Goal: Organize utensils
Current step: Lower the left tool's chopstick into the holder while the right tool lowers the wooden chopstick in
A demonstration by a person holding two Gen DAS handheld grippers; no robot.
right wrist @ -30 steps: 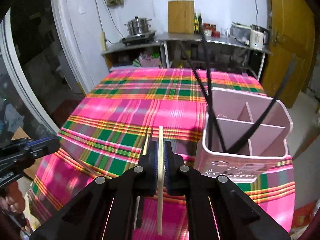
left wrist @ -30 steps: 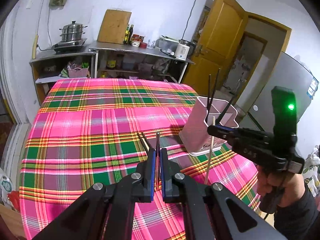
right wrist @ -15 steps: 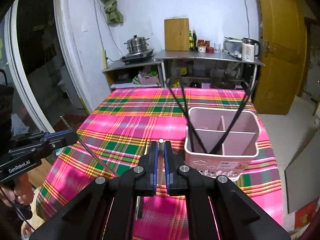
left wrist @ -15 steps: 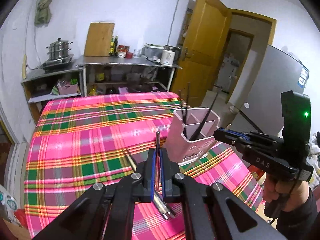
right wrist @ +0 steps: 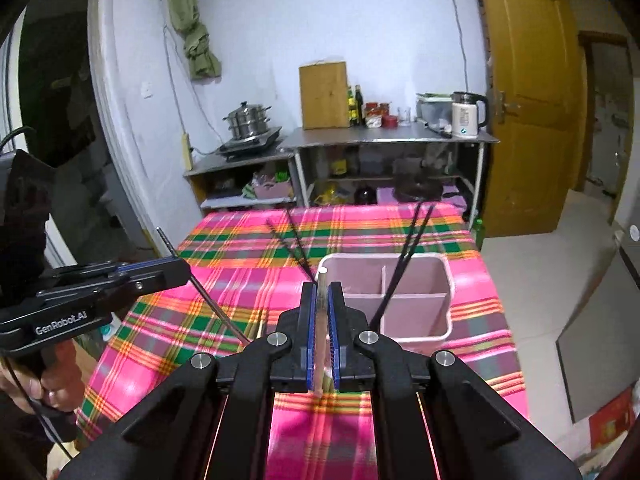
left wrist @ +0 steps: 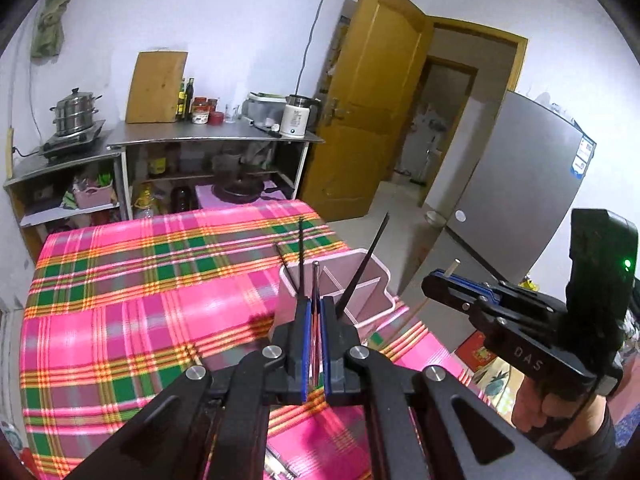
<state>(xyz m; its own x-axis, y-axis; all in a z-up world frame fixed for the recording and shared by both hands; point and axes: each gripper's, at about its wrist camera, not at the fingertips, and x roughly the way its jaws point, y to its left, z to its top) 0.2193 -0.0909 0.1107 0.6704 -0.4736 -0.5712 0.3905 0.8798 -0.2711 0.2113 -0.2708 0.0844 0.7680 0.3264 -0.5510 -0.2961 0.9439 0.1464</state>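
Right now we hold both grippers above the near right part of the plaid tablecloth (right wrist: 224, 248), which lies open far and left. Our left gripper (left wrist: 314, 312) is clamped on a metal chopstick (left wrist: 315, 280), its long axis pointing up and away. Our right gripper (right wrist: 322, 300) is clamped on a pale wooden chopstick (right wrist: 322, 280), likewise running up and forward between the pads. The pink divided utensil holder (right wrist: 416, 328) stands near the table's right edge, black chopsticks (right wrist: 404, 248) leaning out of it.
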